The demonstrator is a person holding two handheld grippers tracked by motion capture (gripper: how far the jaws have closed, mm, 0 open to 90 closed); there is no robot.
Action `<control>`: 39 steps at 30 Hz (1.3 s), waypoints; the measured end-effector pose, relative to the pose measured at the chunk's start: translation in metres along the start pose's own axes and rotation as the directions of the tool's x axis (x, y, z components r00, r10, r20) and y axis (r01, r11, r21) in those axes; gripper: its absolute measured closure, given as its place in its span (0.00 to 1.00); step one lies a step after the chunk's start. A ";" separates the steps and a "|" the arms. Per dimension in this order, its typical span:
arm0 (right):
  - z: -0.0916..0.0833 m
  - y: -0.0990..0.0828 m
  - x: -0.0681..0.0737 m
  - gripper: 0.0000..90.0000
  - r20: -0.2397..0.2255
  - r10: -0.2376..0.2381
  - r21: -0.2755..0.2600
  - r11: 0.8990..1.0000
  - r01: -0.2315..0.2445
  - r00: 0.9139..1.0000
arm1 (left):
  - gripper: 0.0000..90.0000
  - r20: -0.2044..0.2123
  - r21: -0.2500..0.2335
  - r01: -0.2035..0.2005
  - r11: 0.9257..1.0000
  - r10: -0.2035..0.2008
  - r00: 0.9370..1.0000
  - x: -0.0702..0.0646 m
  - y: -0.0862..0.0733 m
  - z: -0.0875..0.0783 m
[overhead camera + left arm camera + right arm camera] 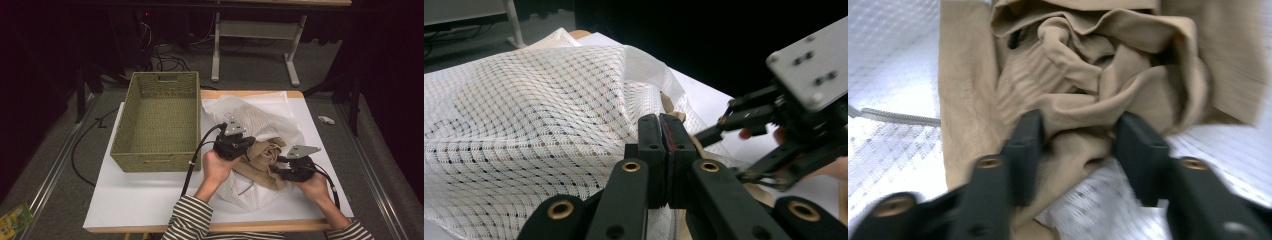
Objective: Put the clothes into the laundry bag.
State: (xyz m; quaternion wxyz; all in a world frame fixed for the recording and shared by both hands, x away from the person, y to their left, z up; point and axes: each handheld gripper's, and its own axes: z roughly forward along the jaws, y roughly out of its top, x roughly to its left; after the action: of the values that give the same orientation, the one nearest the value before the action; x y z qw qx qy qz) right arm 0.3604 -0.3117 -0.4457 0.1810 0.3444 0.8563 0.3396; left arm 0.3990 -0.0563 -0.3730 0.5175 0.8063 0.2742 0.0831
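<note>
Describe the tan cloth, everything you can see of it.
The tan cloth is a soft, thin-looking fabric, bunched into deep folds and creases, with a ribbed or gathered strip showing in the right gripper view. It lies partly out of the white mesh bag on the table, between the two grippers. The right gripper has its jaws set apart on either side of a fold. The left gripper is shut at the mesh beside it.

Overall light: dim room, the white tabletop (150, 190) is the brightest area in the high view.
Background: almost black at the left and right edges of the high view.
Shadows: soft, weak, under the woven basket (159, 125).
Glare: none visible.
Left gripper view: mesh bag (524, 115) sharp, the other gripper (774, 135) at the right slightly soft.
Right gripper view: blurred jaws, beige cloth (1088, 75) a little smeared, the white surface pale and washed out.
</note>
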 end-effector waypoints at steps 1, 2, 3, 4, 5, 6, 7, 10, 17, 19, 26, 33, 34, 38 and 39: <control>0.003 0.003 0.001 0.77 -0.001 -0.016 0.001 1.000 0.016 1.000 | 0.99 0.002 0.004 -0.001 1.000 0.001 1.000 0.000 0.000 0.000; 0.004 0.005 0.002 0.87 0.006 -0.031 -0.009 0.999 0.031 1.000 | 0.99 0.003 0.005 -0.002 1.000 0.002 1.000 0.000 0.000 0.001; 0.005 0.007 0.003 0.93 0.009 -0.042 -0.016 0.999 0.042 0.999 | 0.99 0.003 0.006 -0.003 1.000 0.003 1.000 0.000 0.000 0.001; 0.005 0.010 0.004 0.96 0.014 -0.051 -0.022 0.998 0.051 0.999 | 0.99 0.004 0.006 -0.002 1.000 0.002 1.000 -0.001 0.000 0.001; 0.004 0.012 0.005 0.98 0.020 -0.064 -0.038 0.997 0.065 0.998 | 0.99 0.005 0.005 -0.002 1.000 0.002 1.000 -0.001 0.000 0.002; 0.004 0.014 0.006 0.98 0.018 -0.064 -0.046 0.997 0.065 0.998 | 0.99 0.005 0.005 -0.002 1.000 0.002 1.000 -0.001 0.000 0.002; 0.002 0.016 0.007 0.98 0.019 -0.068 -0.055 0.996 0.069 0.998 | 0.99 0.006 0.005 -0.003 1.000 0.003 1.000 -0.001 0.000 0.002; -0.003 0.027 0.012 0.98 0.011 -0.077 -0.101 0.992 0.078 0.997 | 0.99 0.007 0.004 -0.003 1.000 0.002 1.000 -0.002 0.000 0.002; 0.002 0.047 0.019 0.98 0.023 -0.098 -0.143 0.985 0.100 0.995 | 0.99 0.019 -0.002 -0.002 1.000 0.002 1.000 -0.003 0.001 0.000; 0.008 0.051 0.017 0.98 0.037 -0.096 -0.149 0.984 0.100 0.995 | 0.99 0.022 -0.006 -0.005 1.000 0.005 1.000 -0.004 0.001 -0.001; 0.038 0.055 -0.004 0.98 0.145 -0.050 -0.096 0.993 0.064 0.988 | 0.99 0.029 -0.015 0.000 1.000 0.000 1.000 -0.003 0.000 -0.003; 0.035 0.048 -0.016 0.86 0.109 0.003 -0.084 0.996 0.006 0.994 | 0.99 0.015 -0.009 -0.001 1.000 0.001 1.000 -0.001 -0.001 -0.004; 0.031 0.046 -0.014 0.82 0.101 -0.005 -0.088 0.996 0.014 0.995 | 0.99 0.013 -0.008 -0.001 1.000 0.001 1.000 -0.001 -0.001 -0.004; 0.012 0.038 -0.007 0.67 0.073 -0.025 -0.102 0.994 0.032 0.997 | 0.99 0.009 -0.005 0.002 1.000 -0.002 1.000 0.001 -0.002 -0.004; 0.008 0.036 -0.006 0.65 0.064 -0.018 -0.099 0.995 0.024 0.998 | 0.99 0.008 -0.006 0.002 1.000 -0.002 1.000 0.001 -0.002 -0.004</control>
State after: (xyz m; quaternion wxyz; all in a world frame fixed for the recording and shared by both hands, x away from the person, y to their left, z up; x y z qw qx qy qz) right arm 0.3853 -0.2931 -0.4254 0.2284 0.3365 0.8356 0.3692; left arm 0.3973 -0.0521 -0.3733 0.5210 0.8048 0.2727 0.0800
